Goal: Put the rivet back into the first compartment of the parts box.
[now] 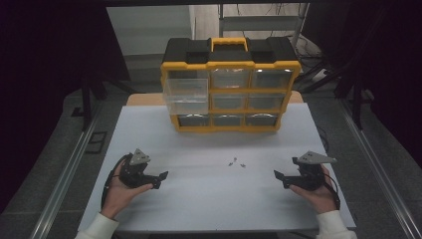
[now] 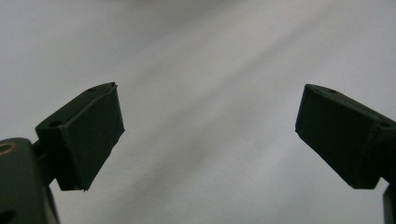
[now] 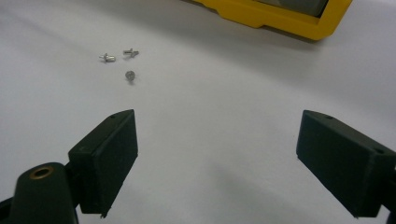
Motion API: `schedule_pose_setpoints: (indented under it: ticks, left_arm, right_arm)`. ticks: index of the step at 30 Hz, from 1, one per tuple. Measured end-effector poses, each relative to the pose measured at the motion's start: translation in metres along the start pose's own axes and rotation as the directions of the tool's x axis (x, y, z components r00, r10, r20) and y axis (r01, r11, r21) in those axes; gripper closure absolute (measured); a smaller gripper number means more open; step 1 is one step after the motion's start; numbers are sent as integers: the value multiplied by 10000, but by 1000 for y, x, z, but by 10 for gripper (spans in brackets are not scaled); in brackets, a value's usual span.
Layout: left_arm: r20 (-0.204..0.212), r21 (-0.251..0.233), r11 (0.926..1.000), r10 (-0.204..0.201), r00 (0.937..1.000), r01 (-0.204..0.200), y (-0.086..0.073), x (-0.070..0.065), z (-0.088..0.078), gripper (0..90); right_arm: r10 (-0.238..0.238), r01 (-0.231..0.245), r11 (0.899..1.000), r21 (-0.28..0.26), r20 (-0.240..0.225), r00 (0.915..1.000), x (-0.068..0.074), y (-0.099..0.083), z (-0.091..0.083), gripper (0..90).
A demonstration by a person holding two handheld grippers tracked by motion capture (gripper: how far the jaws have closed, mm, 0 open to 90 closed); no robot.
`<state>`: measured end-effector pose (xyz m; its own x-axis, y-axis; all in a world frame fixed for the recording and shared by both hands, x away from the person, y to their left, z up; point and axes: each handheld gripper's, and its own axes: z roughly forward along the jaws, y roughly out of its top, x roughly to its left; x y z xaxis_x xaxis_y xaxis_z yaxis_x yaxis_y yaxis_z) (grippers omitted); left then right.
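High view: a person seated at a white table [image 1: 209, 199] holds a black two-jaw gripper in each hand, the left gripper [image 1: 160, 179] and the right gripper [image 1: 279, 179] resting low on the near part of the surface, well apart from each other. Both stand released, jaws spread wide with nothing between them, as the left gripper view [image 2: 210, 135] and the right gripper view [image 3: 217, 158] confirm. Three small silver screws [image 1: 236, 163] lie loose near the middle of the table, between the two grippers and nearer the right one; in the right gripper view they [image 3: 119, 60] sit ahead of the jaws, off to the left. Behind them stands a yellow-and-black plastic organiser case [image 1: 230, 84] with clear drawers, its upper-left clear plastic drawer [image 1: 186, 95] pulled out. Judged from this arrangement, the drawer is ready to receive, yet no screw has been picked up; all three remain to be gathered.
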<state>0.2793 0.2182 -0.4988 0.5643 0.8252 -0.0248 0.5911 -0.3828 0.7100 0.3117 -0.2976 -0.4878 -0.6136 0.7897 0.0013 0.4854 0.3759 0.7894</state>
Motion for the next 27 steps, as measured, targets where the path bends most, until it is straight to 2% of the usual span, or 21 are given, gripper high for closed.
schedule_pose_setpoints:
  ticks: [8,15,22,27]
  left_arm:
    - [83,-27,9993,-371,9993,371,-1,4,-3,81]
    - [95,13,9993,-372,9993,372,-2,2,-4,84]
    - [107,45,9996,-276,9996,275,-2,-1,-6,83]
    - [57,121,9997,-190,9998,189,-3,-3,-5,84]
  right_arm:
    - [-79,84,9995,316,-155,9998,-3,8,4,126]
    - [-657,691,9948,749,-463,9968,3,26,15,125]
    - [-911,989,9887,1125,-724,9932,11,39,26,136]
    - [-1058,1149,9836,1388,-714,9918,18,50,35,132]
